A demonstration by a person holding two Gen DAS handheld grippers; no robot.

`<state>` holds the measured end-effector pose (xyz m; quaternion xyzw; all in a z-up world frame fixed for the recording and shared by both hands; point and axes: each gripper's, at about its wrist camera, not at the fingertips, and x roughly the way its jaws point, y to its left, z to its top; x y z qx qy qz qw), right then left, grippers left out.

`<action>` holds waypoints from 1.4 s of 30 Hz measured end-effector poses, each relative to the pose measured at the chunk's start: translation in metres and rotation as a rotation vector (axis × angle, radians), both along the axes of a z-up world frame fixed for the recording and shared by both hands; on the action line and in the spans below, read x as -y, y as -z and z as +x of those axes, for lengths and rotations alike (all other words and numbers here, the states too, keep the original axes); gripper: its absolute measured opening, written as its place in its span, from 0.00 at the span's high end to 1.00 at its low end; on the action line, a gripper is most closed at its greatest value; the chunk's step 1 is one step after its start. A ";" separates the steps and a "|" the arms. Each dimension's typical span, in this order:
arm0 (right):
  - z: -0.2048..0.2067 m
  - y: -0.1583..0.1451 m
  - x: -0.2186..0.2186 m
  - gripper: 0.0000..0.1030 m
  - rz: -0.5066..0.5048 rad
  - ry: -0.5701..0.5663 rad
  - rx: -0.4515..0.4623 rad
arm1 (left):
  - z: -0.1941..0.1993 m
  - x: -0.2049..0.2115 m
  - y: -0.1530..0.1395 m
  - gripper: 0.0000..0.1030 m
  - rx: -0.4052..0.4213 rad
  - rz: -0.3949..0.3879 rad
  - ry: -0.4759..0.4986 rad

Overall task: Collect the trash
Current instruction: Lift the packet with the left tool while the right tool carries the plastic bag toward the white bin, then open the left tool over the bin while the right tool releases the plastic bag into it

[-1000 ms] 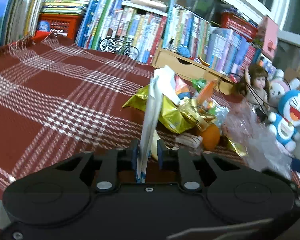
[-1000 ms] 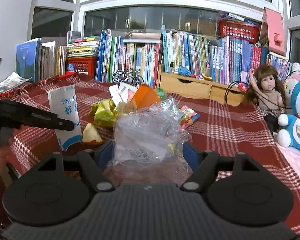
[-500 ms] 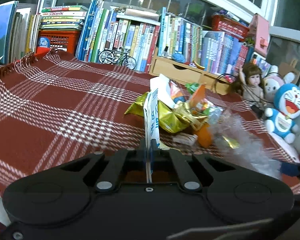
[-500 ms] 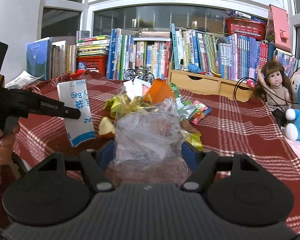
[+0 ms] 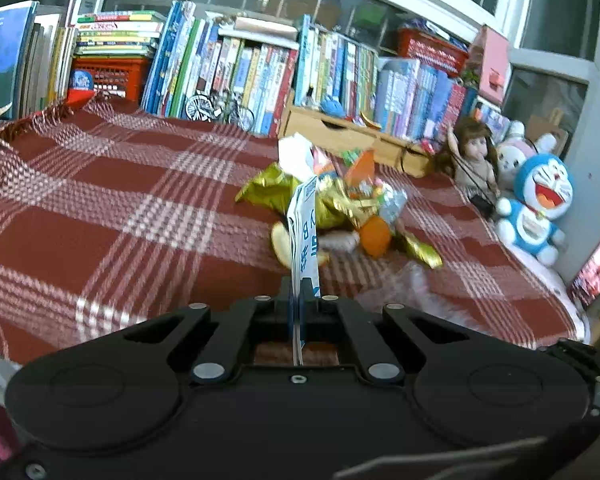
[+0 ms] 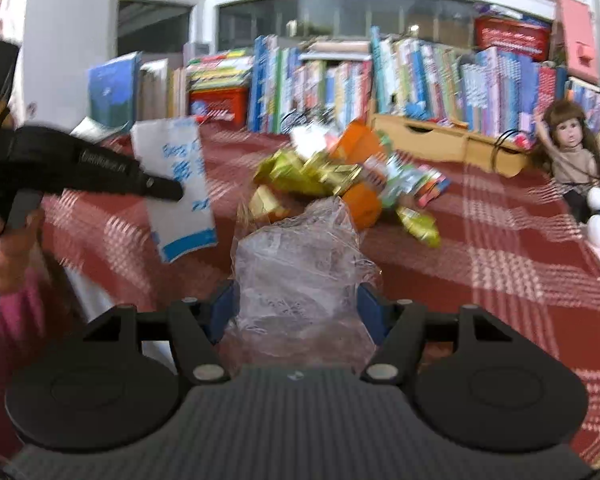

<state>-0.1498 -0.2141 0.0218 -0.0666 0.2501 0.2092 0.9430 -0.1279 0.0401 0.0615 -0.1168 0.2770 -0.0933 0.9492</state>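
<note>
My left tongs (image 5: 300,286) pinch the white paper bag (image 6: 178,184) to fill; my right tongs (image 6: 296,304), half-wide, clasp crumpled clear plastic (image 6: 300,268).

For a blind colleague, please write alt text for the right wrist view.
The right gripper holds a crumpled clear plastic bag over a red plaid blanket. At left, the left gripper pinches a white and blue paper bag; a pile of wrappers lies ahead, before a row of books.

I see open plaid cloth (image 5: 112,216) toward the table's left edge; the wrapper pile (image 5: 340,204) blocks the middle, books (image 5: 260,68) wall the far edge, and toys (image 5: 540,204) crowd the right edge.
</note>
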 end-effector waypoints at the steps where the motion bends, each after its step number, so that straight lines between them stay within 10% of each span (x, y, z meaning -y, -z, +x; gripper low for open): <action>1: -0.005 0.003 -0.001 0.34 -0.006 -0.015 -0.014 | -0.005 0.000 0.002 0.98 -0.014 0.004 0.007; 24: -0.004 0.150 -0.048 0.34 -0.173 -0.163 -0.552 | -0.026 0.029 0.186 0.97 -0.638 0.239 0.206; 42: 0.025 0.170 -0.038 0.08 -0.091 -0.103 -0.603 | -0.009 0.018 0.180 0.44 -0.597 0.262 0.180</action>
